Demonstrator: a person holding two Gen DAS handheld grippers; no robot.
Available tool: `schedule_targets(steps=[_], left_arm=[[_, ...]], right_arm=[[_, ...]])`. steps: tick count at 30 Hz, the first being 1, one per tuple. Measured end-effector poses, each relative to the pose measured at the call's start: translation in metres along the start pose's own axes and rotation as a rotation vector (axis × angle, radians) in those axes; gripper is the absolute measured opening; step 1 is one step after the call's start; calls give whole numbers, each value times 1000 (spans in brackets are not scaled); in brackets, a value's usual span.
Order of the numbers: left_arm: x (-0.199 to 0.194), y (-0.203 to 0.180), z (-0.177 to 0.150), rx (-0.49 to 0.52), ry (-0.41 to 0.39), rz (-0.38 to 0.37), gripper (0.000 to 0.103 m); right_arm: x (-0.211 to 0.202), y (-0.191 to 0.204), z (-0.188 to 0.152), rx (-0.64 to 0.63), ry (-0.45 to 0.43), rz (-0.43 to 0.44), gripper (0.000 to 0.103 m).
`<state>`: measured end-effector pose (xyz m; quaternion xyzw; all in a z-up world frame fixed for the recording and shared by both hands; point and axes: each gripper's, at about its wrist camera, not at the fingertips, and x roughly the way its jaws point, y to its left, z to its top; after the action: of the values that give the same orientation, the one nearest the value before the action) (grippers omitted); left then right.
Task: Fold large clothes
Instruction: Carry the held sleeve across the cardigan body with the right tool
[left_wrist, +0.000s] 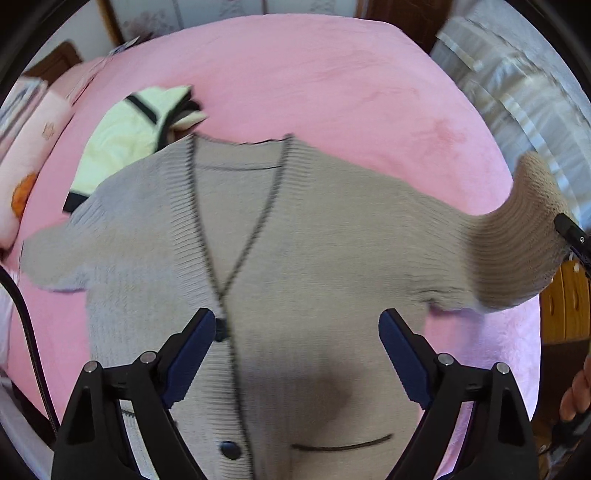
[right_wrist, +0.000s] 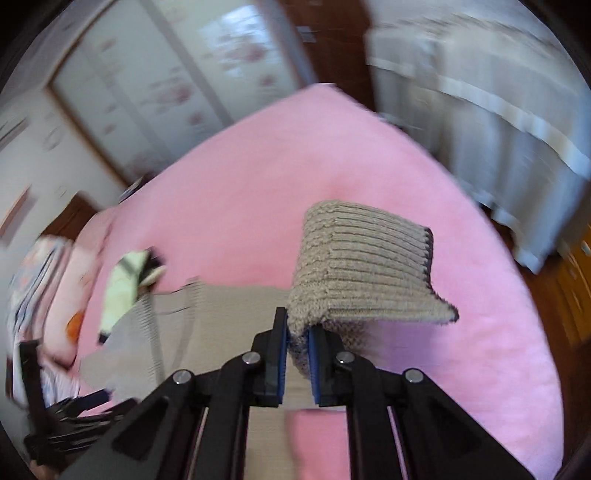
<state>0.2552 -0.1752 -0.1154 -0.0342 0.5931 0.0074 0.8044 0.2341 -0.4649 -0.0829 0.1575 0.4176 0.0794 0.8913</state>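
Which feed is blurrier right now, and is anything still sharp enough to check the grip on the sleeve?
Right wrist view: background and cardigan body smeared, but the right hand-held gripper and pinched sleeve cuff are crisp. Left wrist view: milder blur on the knit; the left hand-held gripper is sharp, with a soft shadow beneath; fisheye bends the bed edges.

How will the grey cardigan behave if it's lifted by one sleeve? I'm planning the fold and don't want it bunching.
Probably floppy: the sleeve cuff droops over the right gripper that pinches it. The cardigan looks like a thick ribbed knit, so likely fairly heavy and stretchy, its body dragging on the pink bedcover. The left gripper hangs open above it.
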Motion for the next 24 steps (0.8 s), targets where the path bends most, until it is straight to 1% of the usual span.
schedule_targets(steps=[2, 3, 5, 7, 9, 10, 11, 13, 15, 17, 20, 24], left_arm=[[3, 25, 1, -25, 6, 11, 88], [6, 41, 1, -40, 9, 19, 88], [10, 69, 2, -62, 13, 26, 88], [15, 89, 0, -70, 18, 30, 88], [21, 112, -4, -78, 22, 26, 88], [26, 122, -5, -84, 26, 23, 88], [32, 133, -7, -90, 33, 18, 88], [42, 145, -11, -99, 48, 6, 88], [51, 153, -14, -102, 60, -18, 88], [57, 152, -17, -99, 67, -39, 88], [69, 146, -16, -88, 77, -92, 88], [83, 130, -10, -72, 95, -205, 88]], right_arm=[[23, 47, -7, -74, 19, 25, 10], [33, 56, -8, -89, 30, 32, 10], [68, 93, -20, -123, 74, 57, 10], [94, 124, -41, -161, 107, 45, 10], [132, 145, -63, -200, 168, 23, 13], [146, 150, -73, -213, 199, 19, 16], [163, 155, -85, -223, 241, 21, 26], [185, 163, -107, -244, 294, -17, 37], [191, 167, -120, -261, 317, -41, 39], [184, 163, -130, -258, 330, -36, 39], [167, 151, -136, -240, 341, -31, 39], [136, 127, -139, -192, 330, -7, 39]])
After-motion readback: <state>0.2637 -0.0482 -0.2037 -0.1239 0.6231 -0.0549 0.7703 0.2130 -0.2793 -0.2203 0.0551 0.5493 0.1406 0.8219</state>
